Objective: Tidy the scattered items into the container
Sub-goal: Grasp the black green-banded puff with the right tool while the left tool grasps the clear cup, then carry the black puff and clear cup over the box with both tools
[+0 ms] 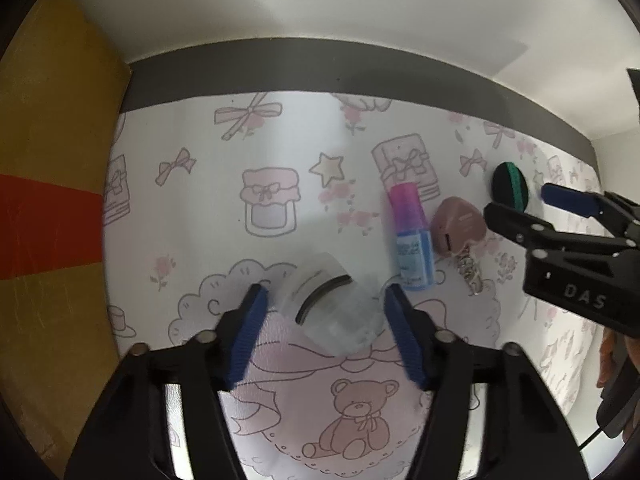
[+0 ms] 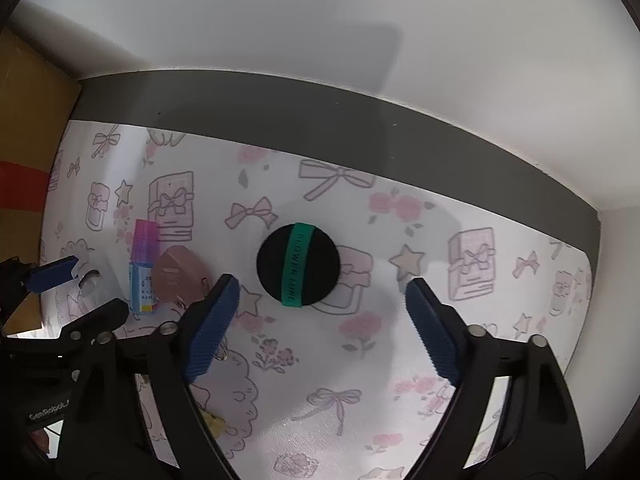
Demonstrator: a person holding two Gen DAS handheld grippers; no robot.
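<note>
Scene: worktop [image 2: 360, 360] under a cartoon-print cover, items lying loose near its back edge.
Left tool [image 1: 324, 332]: jaws apart, straddling a clear plastic case [image 1: 336, 312], pads not pressing it.
Right tool [image 2: 320, 328]: jaws apart, hovering just short of the black puff [image 2: 298, 264] with its green band.
Others: dropper bottle [image 1: 410, 240] and pink pouch [image 1: 460, 226] side by side between the two.
Handling: case probably light, stiff and slick, so grip its flat sides; puff soft, so pinch across its rim.

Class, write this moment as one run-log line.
left gripper: open around clear case | right gripper: open over black puff | bottle, pink keyring: on mat
</note>
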